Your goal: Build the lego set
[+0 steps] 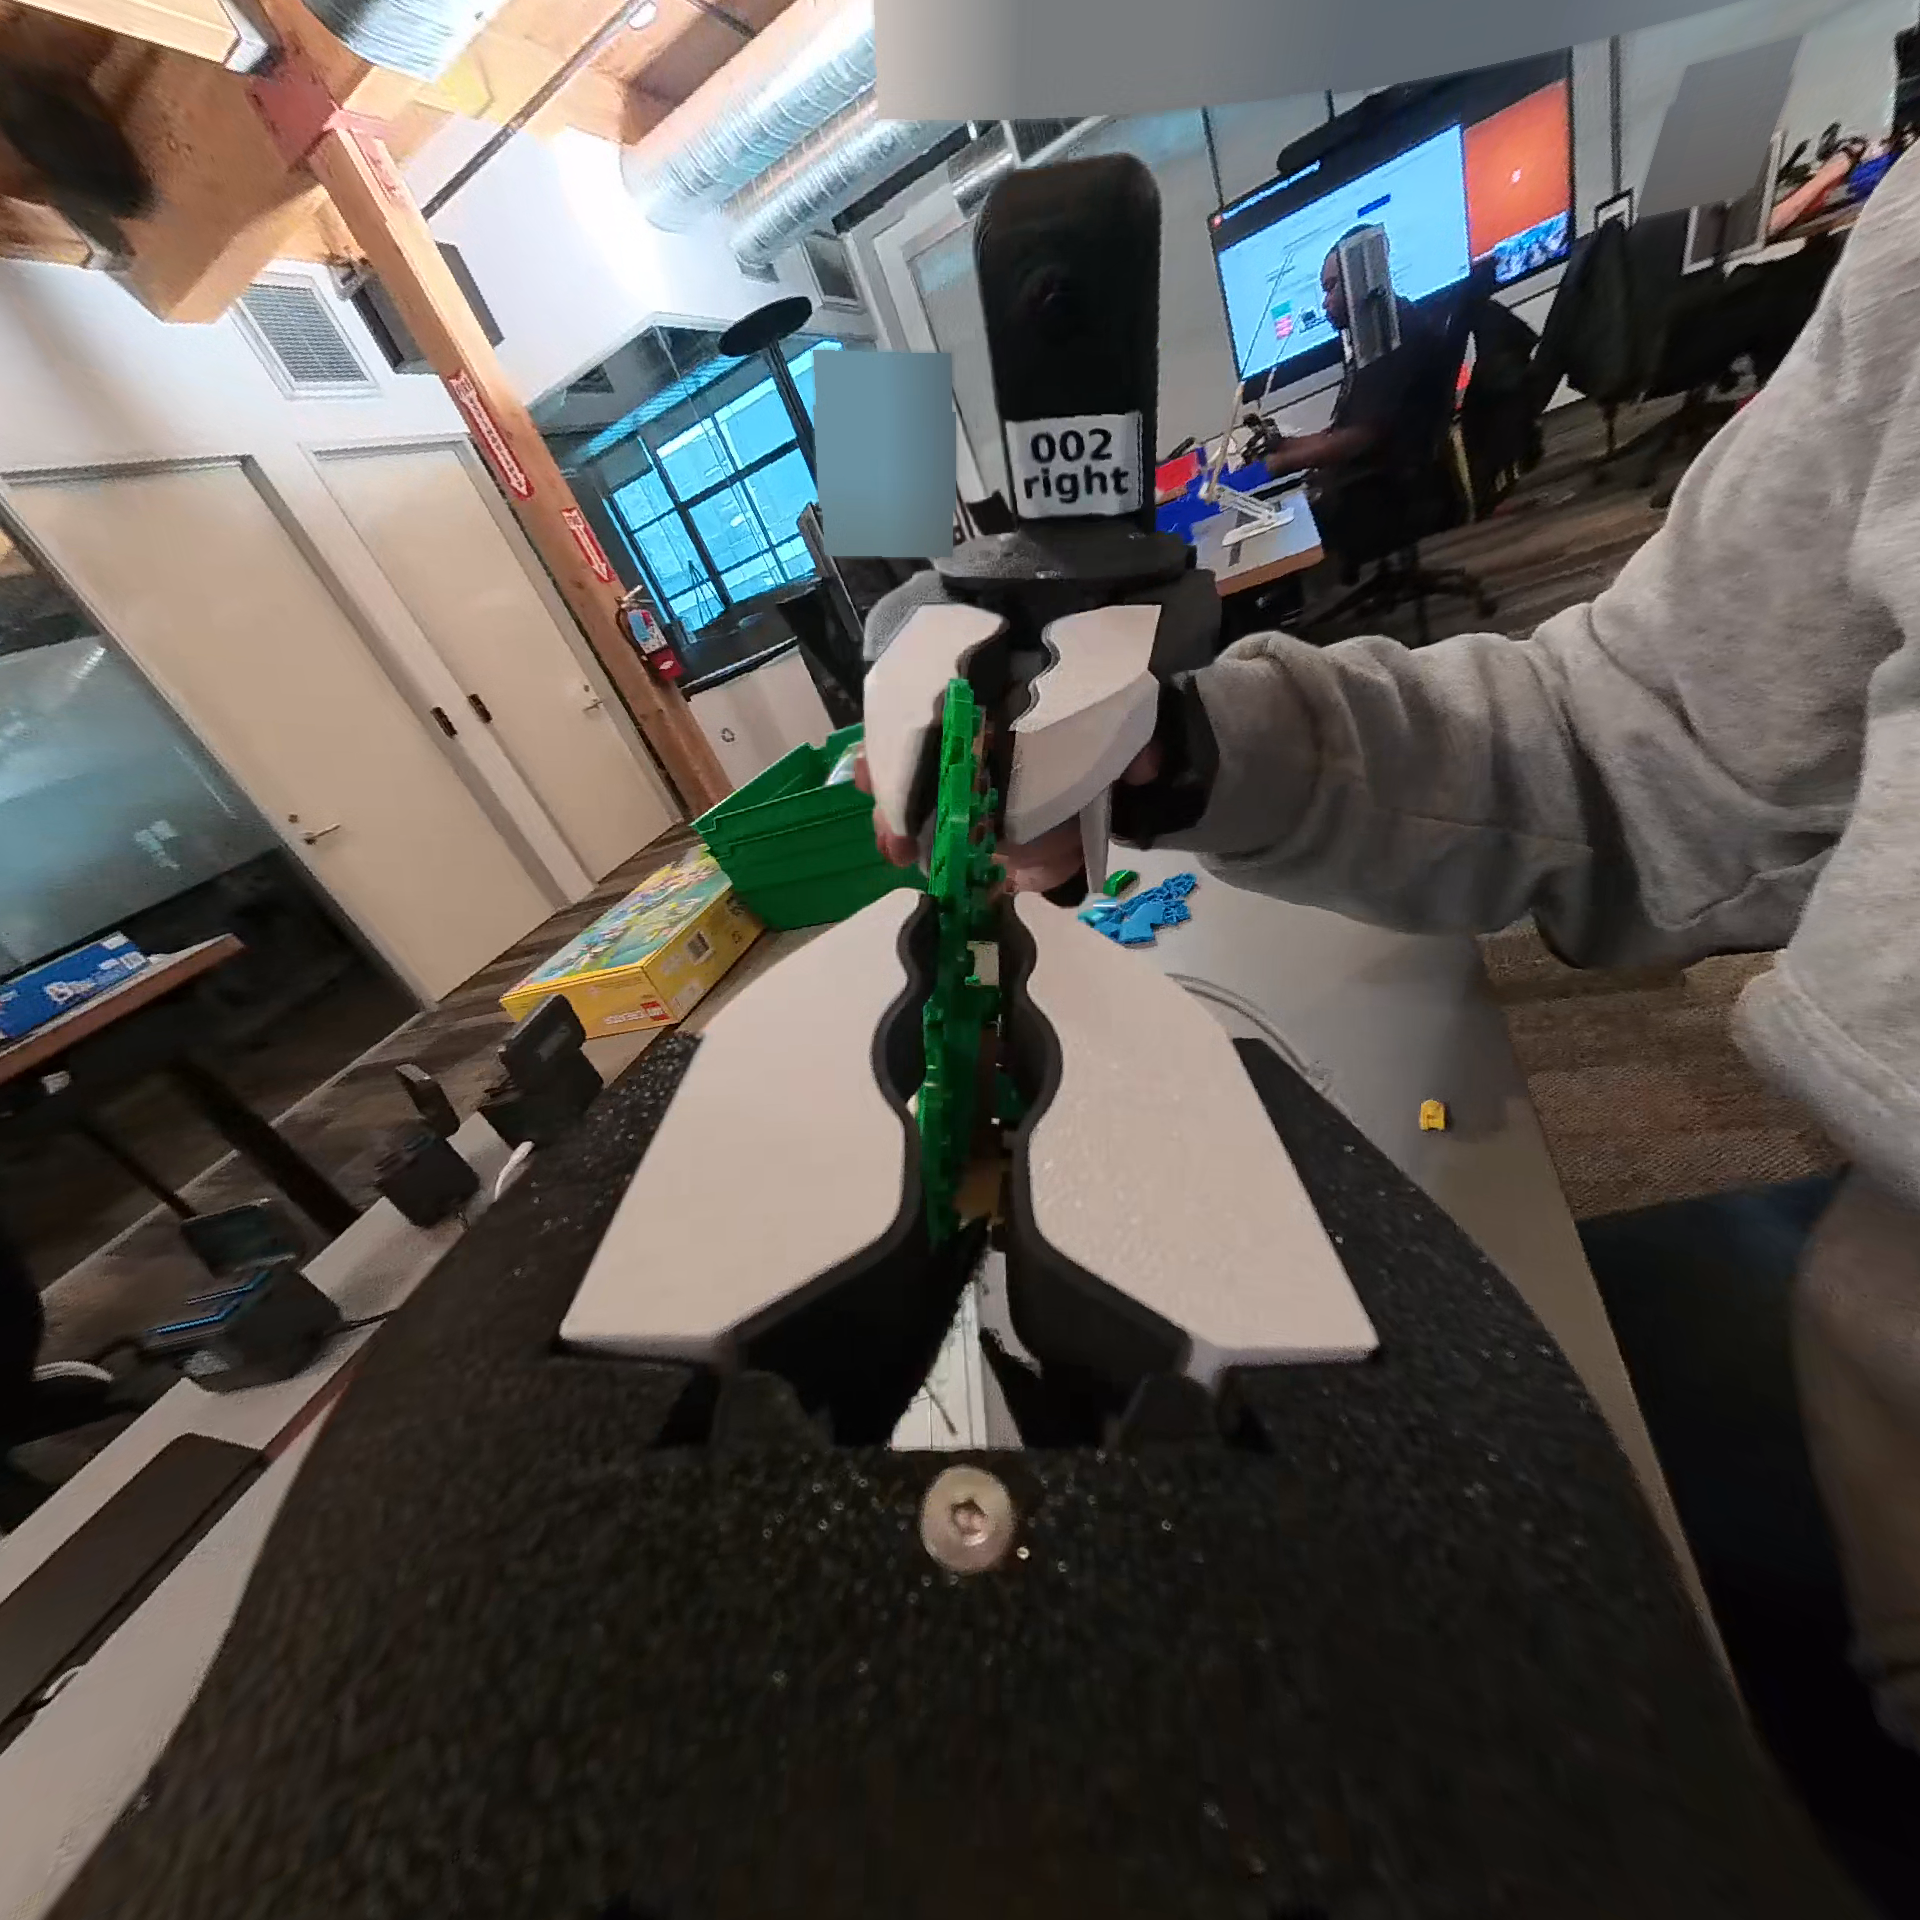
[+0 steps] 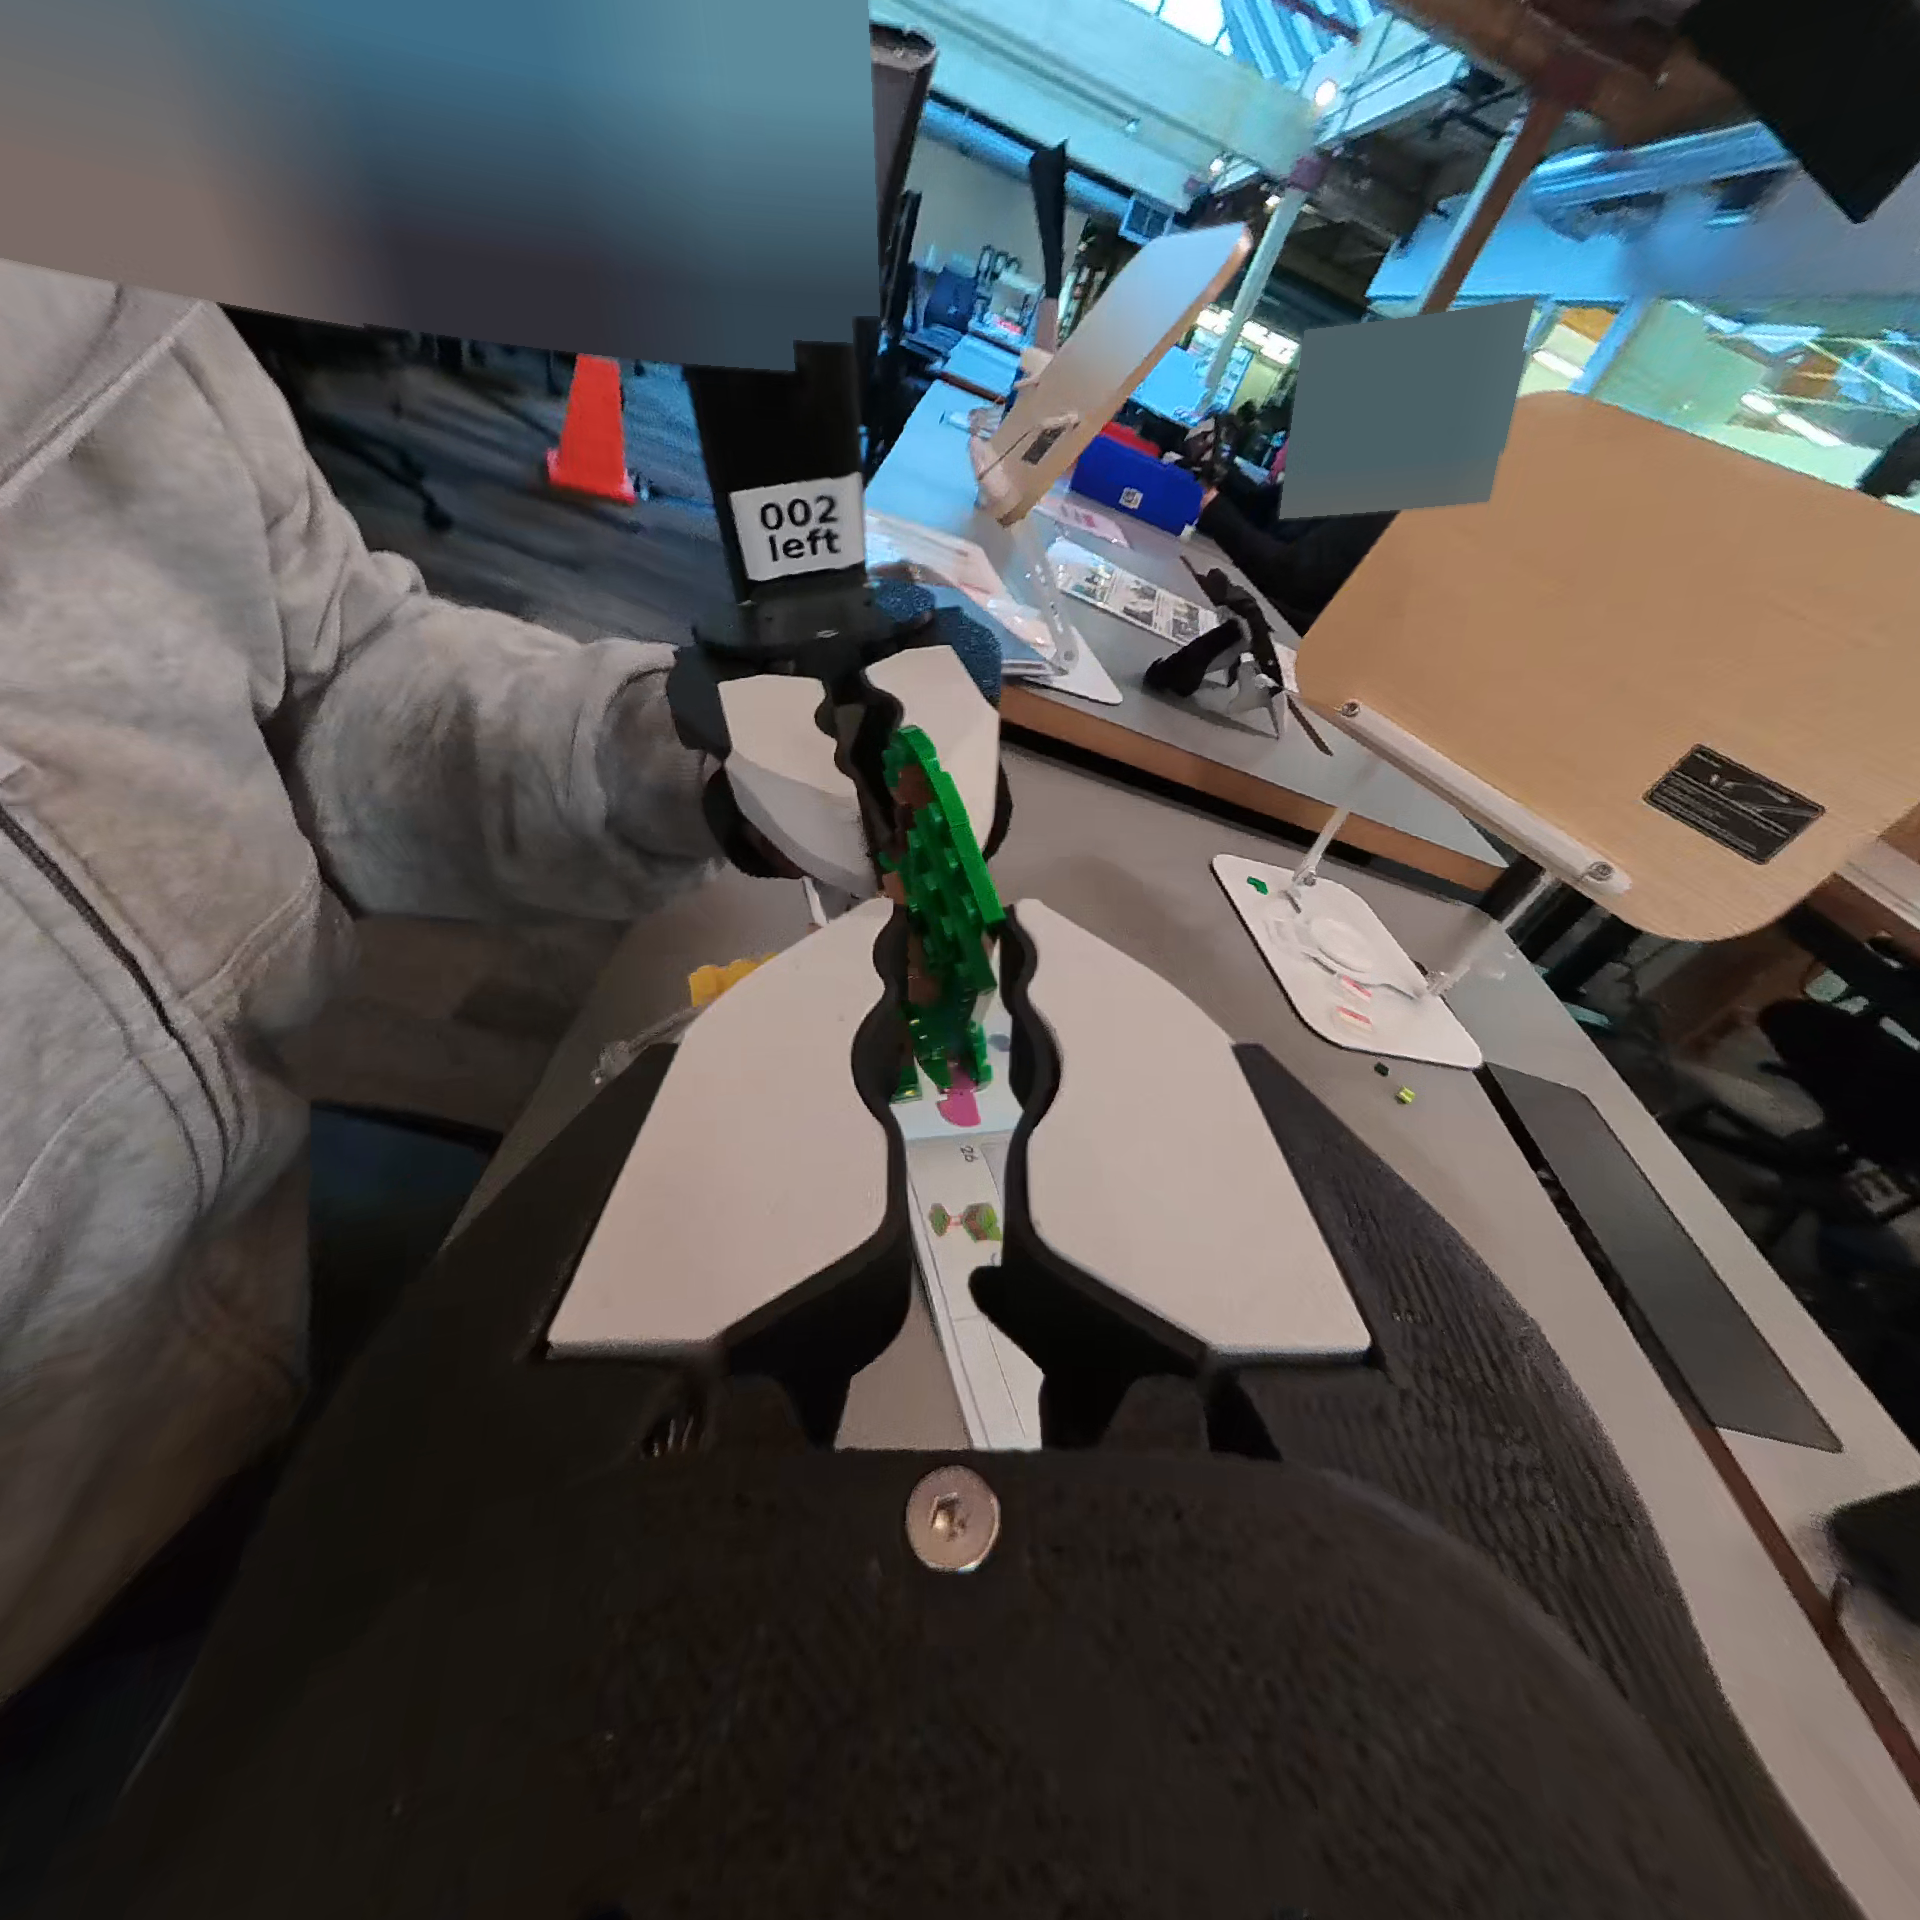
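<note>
The thing in the middle of it all is a flat green brick assembly (image 1: pixel 961 935), a green plate with brown and green bricks stacked on one face, held edge-up in the air between the two tools. The left gripper (image 1: pixel 961 925) has its jaws narrowed onto one end of it, both dark pads pressing the plate's faces. The right gripper (image 2: pixel 948 914) is clamped on the opposite end the same way, so the two sets of jaws face each other tip to tip with the build bridging them.

If you're holding a plate like this from both ends, my take is keep the two grips in line and square to its faces. Any twist between the hands looks likely to pop thin plates apart. Squeeze the flat faces, not the studded lumps, and stay near the edges.

Below the right jaws lies an instruction booklet (image 2: pixel 961 1216) on the grey table (image 2: pixel 1143 894). Beyond the left jaws, farther off, sit stacked green bins (image 1: pixel 800 831) and a yellow box (image 1: pixel 644 951), with a pile of blue pieces (image 1: pixel 1138 914) off to the right of the jaws. A clear stand with a wooden panel (image 2: pixel 1621 665) is well to the right of the right jaws.
</note>
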Action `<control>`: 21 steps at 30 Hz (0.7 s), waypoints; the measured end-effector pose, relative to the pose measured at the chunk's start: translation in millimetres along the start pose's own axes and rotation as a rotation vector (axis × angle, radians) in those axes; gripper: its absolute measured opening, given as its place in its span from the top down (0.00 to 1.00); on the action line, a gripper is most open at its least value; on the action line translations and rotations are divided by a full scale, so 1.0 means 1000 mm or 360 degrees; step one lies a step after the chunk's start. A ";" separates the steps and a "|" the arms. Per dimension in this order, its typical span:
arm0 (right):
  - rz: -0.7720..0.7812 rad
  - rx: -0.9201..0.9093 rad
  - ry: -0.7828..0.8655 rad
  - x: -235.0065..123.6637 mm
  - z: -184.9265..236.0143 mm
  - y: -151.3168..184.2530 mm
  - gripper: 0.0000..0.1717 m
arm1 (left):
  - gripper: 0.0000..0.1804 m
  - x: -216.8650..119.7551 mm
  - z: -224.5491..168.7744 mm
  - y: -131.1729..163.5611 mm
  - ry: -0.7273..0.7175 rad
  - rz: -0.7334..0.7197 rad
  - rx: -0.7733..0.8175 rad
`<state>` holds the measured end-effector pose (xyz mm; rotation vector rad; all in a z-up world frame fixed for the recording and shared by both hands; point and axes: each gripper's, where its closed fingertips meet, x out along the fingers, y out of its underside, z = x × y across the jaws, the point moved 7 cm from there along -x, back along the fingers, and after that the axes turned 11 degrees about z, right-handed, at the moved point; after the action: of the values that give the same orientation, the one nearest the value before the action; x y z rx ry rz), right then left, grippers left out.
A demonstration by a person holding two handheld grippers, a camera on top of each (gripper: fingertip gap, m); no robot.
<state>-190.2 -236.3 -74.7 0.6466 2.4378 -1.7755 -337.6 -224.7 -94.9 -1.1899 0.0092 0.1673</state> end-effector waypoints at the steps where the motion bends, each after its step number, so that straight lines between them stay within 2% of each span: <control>1: 0.0017 -0.0018 0.0007 0.000 0.000 -0.001 0.92 | 0.94 0.000 0.000 0.000 -0.0006 -0.0002 0.0001; 6: 0.0113 -0.0118 0.0069 -0.001 0.003 0.000 0.93 | 0.93 0.002 0.001 0.003 -0.0073 0.0094 0.0033; 11: 0.0199 -0.0268 0.0179 0.000 0.007 0.000 0.94 | 0.84 0.009 -0.003 0.002 -0.0211 0.0252 0.0224; 17: 0.0232 -0.0480 0.0151 0.000 0.018 0.001 0.94 | 0.90 0.014 -0.013 0.001 -0.0155 0.0332 0.0349; 21: 0.0233 -0.0537 0.0138 0.000 0.023 0.002 0.94 | 0.92 0.012 -0.019 0.002 -0.0157 0.0342 0.0521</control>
<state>-193.6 -256.7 -84.2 0.8522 2.5816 -1.2675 -324.3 -240.3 -104.7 -0.8512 0.0759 0.3983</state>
